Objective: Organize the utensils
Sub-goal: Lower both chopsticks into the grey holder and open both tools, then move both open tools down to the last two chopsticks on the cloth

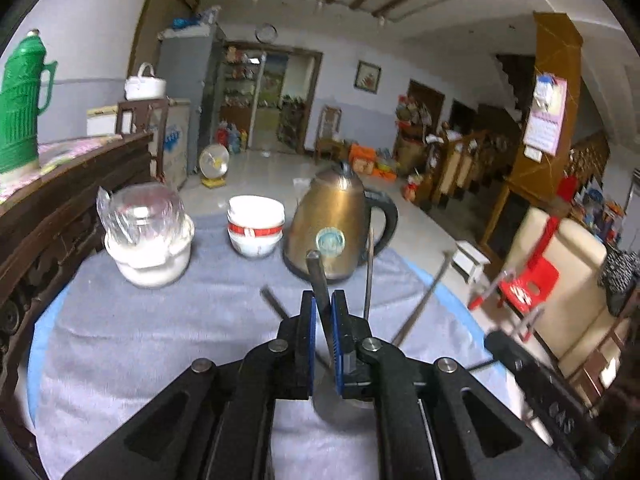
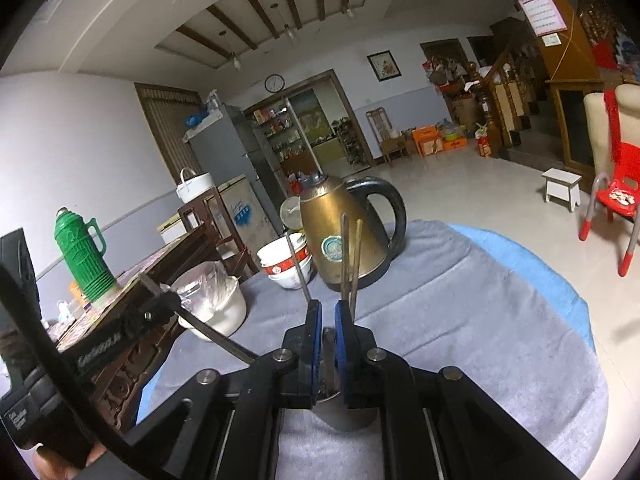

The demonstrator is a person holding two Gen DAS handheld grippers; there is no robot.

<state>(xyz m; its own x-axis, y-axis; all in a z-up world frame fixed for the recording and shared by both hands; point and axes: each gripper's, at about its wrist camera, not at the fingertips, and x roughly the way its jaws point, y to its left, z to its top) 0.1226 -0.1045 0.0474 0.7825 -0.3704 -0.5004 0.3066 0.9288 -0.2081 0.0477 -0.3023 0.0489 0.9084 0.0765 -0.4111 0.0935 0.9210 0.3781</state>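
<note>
Here, in the left wrist view, the left gripper has its fingers clamped on a flat metal utensil, upright over a metal cup on the desk; a kettle stands beyond. In the right wrist view, the right gripper has fingers nearly together above the cup; whether they grip a utensil, I cannot tell. Chopsticks rise just beyond them.

Bronze kettle (black handle), grey cloth, green thermos, red-banded white bowls.

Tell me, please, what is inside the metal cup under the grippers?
Several thin utensil handles stand up out of the metal cup. Their lower ends and the cup's bottom are hidden by the grippers.
</note>
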